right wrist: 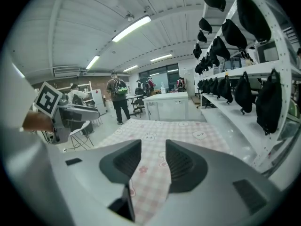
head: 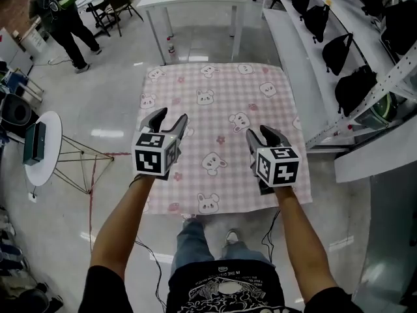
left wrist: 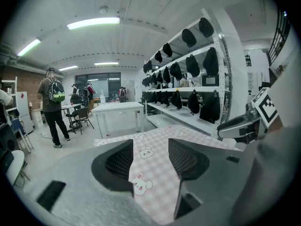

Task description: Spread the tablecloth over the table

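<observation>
Jaws of the left gripper (head: 171, 117) stand moderately apart with nothing between them. The gripper hangs clear above the near left part of the tablecloth (head: 221, 109), and in the left gripper view (left wrist: 150, 160) only cloth shows through the gap.

The tablecloth lies spread flat and square over the tabletop, hiding it fully. Its pattern is a pink-and-white check printed with white cartoon animal heads and small pink flowers. The near edge faces the person, and the surface shows no marked folds.

The right gripper (head: 259, 133) hangs above the near right part, its jaws apart by a narrower gap and also empty (right wrist: 154, 164). Shelves (head: 296, 57) with black bags (head: 337, 52) run along the right.
</observation>
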The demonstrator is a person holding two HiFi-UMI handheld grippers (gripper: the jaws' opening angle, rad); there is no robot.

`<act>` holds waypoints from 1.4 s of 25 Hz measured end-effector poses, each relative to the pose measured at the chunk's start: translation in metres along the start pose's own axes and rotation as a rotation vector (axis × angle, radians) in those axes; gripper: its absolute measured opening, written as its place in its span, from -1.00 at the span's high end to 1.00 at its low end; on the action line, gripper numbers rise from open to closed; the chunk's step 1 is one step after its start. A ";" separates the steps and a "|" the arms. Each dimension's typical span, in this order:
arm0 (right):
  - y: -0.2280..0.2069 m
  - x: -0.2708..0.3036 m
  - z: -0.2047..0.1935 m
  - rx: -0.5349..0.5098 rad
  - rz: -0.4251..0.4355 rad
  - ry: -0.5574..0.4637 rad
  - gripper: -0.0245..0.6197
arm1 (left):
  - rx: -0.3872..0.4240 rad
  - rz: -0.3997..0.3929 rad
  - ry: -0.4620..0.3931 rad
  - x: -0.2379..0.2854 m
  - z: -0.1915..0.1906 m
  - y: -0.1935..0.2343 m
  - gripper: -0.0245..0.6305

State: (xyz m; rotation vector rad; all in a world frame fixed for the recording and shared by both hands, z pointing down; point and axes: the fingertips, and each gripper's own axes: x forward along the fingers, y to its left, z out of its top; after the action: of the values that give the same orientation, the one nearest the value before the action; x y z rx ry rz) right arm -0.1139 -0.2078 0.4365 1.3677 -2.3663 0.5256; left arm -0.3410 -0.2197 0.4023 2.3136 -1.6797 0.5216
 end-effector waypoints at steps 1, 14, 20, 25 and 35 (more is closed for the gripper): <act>-0.003 -0.008 -0.003 0.004 0.007 -0.003 0.41 | -0.001 0.006 -0.003 -0.006 0.000 -0.010 0.19; -0.016 -0.070 -0.060 0.080 0.085 0.025 0.41 | -0.140 0.037 0.028 -0.059 -0.043 -0.104 0.19; -0.013 -0.089 -0.099 0.142 0.083 0.059 0.41 | -0.248 0.032 0.031 -0.075 -0.078 -0.123 0.19; -0.005 -0.105 -0.136 0.211 0.066 0.084 0.41 | -0.311 0.022 0.068 -0.095 -0.121 -0.131 0.19; 0.017 -0.130 -0.212 0.346 0.022 0.129 0.41 | -0.509 -0.009 0.125 -0.137 -0.214 -0.144 0.19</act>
State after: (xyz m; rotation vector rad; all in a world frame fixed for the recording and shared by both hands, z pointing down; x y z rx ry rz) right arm -0.0427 -0.0013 0.5562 1.3976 -2.2613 1.0365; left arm -0.2738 0.0275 0.5428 1.8808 -1.5246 0.1974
